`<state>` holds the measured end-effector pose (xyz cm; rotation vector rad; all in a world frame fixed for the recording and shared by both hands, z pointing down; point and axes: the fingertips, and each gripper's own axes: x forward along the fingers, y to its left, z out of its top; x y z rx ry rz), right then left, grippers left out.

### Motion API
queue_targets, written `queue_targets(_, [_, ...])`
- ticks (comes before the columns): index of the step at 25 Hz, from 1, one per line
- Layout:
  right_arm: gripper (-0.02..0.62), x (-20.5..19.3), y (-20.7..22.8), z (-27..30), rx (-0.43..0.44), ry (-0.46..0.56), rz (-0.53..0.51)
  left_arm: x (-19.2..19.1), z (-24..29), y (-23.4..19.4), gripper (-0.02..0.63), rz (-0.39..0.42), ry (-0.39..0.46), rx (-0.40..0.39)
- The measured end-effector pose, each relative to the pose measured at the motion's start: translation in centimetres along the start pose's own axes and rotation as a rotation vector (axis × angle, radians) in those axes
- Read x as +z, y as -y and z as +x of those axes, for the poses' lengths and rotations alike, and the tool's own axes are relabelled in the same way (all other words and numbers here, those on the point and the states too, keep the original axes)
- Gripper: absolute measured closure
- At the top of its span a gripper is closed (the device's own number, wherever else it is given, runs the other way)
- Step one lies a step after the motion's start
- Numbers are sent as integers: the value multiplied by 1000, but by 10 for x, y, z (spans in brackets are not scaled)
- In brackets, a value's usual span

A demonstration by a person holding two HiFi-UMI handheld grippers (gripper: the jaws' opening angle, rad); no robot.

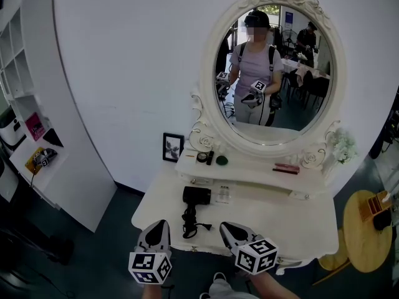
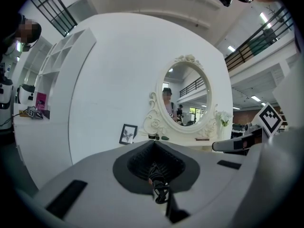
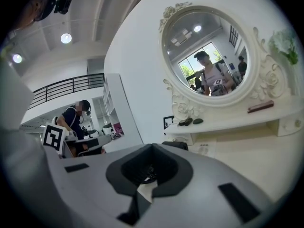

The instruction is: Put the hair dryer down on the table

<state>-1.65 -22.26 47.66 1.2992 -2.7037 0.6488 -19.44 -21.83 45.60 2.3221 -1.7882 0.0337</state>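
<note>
The black hair dryer [image 1: 196,195] lies on the white dressing table [image 1: 280,220], and its bundled cord [image 1: 189,224] trails toward the front edge. Both grippers hover over that front edge, apart from the dryer. My left gripper [image 1: 161,225] is just left of the cord, jaws together with nothing held. My right gripper [image 1: 227,227] is right of the cord, also shut and empty. In the left gripper view the cord [image 2: 159,186] shows through the gap under the closed left gripper [image 2: 154,143]. In the right gripper view the dryer [image 3: 175,145] peeks over the closed right gripper [image 3: 152,147].
An oval mirror [image 1: 274,67] in a white carved frame stands on a raised shelf [image 1: 249,167] with small items and a picture frame [image 1: 173,147]. White shelving [image 1: 37,123] stands at the left. A round wooden stool [image 1: 368,229] is at the right.
</note>
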Motion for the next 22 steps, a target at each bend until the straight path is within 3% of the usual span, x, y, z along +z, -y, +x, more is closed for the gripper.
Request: queue_targets(22, [594,1,6,0,-12,-7,-11,1,8,6,604,-4,-1,-22])
